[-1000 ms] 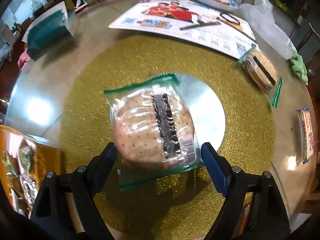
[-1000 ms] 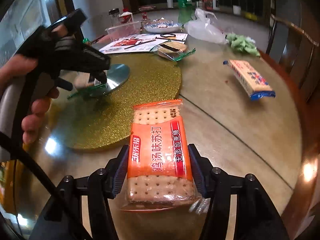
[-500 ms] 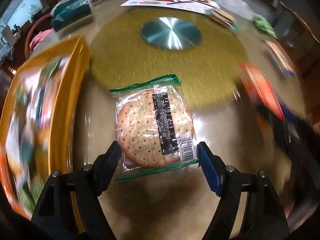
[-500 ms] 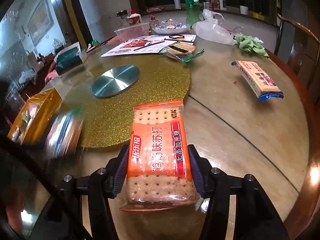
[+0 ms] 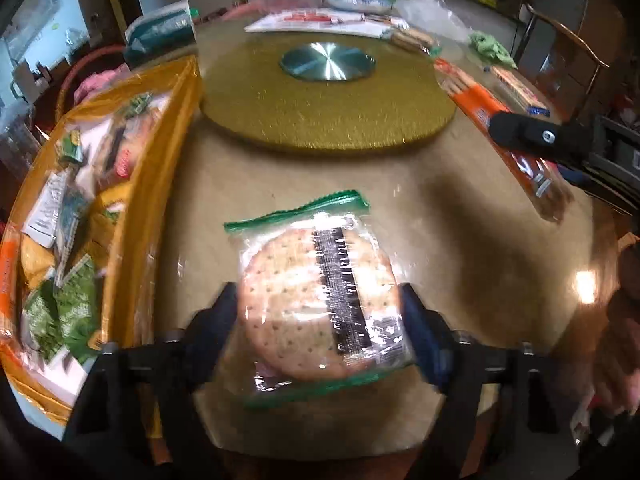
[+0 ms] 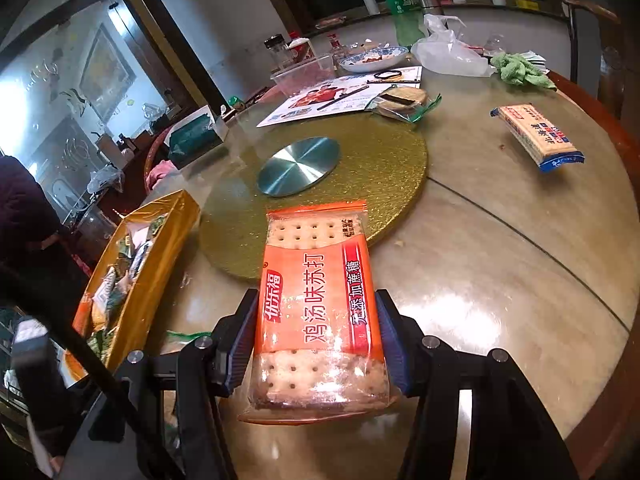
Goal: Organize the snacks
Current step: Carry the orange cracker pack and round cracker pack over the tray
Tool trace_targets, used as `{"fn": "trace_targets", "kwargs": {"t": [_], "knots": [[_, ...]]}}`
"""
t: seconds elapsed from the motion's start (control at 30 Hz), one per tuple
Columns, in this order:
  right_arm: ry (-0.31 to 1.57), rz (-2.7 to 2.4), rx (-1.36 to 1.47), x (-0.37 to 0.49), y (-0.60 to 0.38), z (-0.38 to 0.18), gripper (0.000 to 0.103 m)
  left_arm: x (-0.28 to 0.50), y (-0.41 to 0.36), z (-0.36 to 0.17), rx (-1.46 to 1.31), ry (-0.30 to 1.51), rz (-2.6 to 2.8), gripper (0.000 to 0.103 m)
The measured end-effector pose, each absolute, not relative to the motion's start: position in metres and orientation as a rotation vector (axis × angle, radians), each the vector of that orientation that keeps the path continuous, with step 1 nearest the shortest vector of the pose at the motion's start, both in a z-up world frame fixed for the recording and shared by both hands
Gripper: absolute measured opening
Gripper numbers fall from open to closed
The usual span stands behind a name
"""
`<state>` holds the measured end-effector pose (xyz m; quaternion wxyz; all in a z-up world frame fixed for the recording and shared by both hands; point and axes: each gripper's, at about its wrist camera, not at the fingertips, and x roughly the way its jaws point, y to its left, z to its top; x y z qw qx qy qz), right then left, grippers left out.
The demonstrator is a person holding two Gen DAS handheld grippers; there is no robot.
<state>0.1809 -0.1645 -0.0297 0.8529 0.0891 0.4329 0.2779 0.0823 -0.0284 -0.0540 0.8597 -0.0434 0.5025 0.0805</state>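
The left hand-held gripper (image 5: 320, 316) clasped a round cracker pack (image 5: 316, 304); its jaws had just narrowed. The right hand-held gripper (image 6: 316, 344) gripped an orange soda-cracker pack (image 6: 316, 304) above the counter (image 6: 500, 280).

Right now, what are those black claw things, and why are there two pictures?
They are two grabbers, each held in one of a person's hands. Each has a small camera looking along its two fingers, so you get one picture per grabber. The left gripper is shut on a round cracker pack; its jaws have just been closing on it. The right gripper is shut on an orange cracker pack. Both are above a round table. On it lie a gold mat, a yellow tray full of snacks, a blue-ended pack and another round pack.
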Motion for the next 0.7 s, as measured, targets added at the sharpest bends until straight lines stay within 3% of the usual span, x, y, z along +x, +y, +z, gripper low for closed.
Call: {"fn": "trace_targets", "kwargs": {"t": [0.17,0.5,0.7], "knots": [[0.919,0.634,0.226,0.173,-0.163,-0.015,0.056,0.057,-0.010,-0.037,-0.231,0.986,0.119,0.077],[0.930,0.860,0.176,0.160,-0.076,0.015,0.056,-0.004,0.080,0.065,-0.399,0.781,0.190,0.077],[0.945,0.930,0.137,0.164,-0.012,0.017,0.056,0.004,0.151,0.066,-0.446,0.741,0.278,0.077]]}}
